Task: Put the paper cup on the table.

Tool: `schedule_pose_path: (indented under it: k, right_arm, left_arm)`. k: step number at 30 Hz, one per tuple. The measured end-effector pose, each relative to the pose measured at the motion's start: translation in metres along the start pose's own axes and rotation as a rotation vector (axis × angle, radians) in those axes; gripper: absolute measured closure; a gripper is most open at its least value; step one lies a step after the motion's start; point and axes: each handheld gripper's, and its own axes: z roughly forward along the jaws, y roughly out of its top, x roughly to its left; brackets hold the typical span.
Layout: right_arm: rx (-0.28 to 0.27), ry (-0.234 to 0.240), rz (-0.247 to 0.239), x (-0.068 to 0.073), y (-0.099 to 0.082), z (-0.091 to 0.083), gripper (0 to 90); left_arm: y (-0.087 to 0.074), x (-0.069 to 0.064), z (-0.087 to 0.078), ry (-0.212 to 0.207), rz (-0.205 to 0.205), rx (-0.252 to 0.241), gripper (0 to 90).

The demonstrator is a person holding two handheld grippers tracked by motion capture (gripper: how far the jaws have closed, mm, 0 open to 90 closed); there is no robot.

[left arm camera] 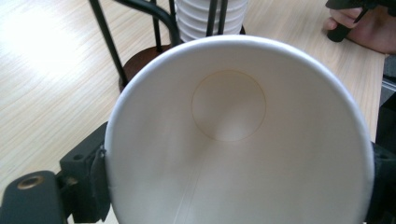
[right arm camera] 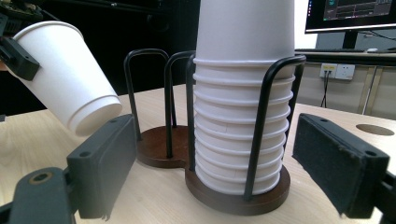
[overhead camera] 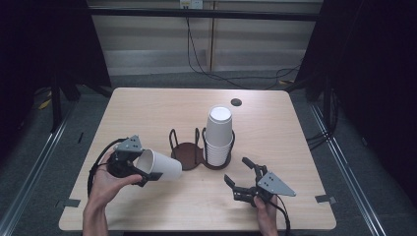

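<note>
Near the table's left front corner, my left gripper (overhead camera: 142, 173) clamps a paper cup (overhead camera: 160, 165) by its rim, tilted toward the holder (overhead camera: 189, 155). Light and crushable, I judge; grip gently near the stiffer rim. My right gripper (overhead camera: 241, 178) stands wide, empty.

- A light wood tabletop (overhead camera: 147, 108) carries the work.
- A dark round hole (overhead camera: 236, 102) sits in the tabletop at about 1 o'clock from its middle.
- Black cables (overhead camera: 216, 73) trail over the grey floor (overhead camera: 162, 79) at 12 o'clock, beyond the far edge.
- A monitor (right arm camera: 350, 14) stands at 2 o'clock in the right gripper view, with what looks like a wall socket (right arm camera: 337, 71) below it.
</note>
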Motion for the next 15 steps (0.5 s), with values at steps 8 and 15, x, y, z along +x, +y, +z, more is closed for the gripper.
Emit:
schedule_pose_path:
  k: [8, 15]
  right_arm:
    - [0.000, 0.001, 0.001, 0.000, 0.000, 0.000, 13.4]
    - [0.000, 0.001, -0.001, 0.000, 0.000, 0.000, 13.4]
  left_arm:
    - [0.005, 0.001, -0.005, 0.045, -0.007, 0.092, 10.5]
    - [0.005, 0.017, -0.012, 0.091, -0.017, 0.165, 10.5]
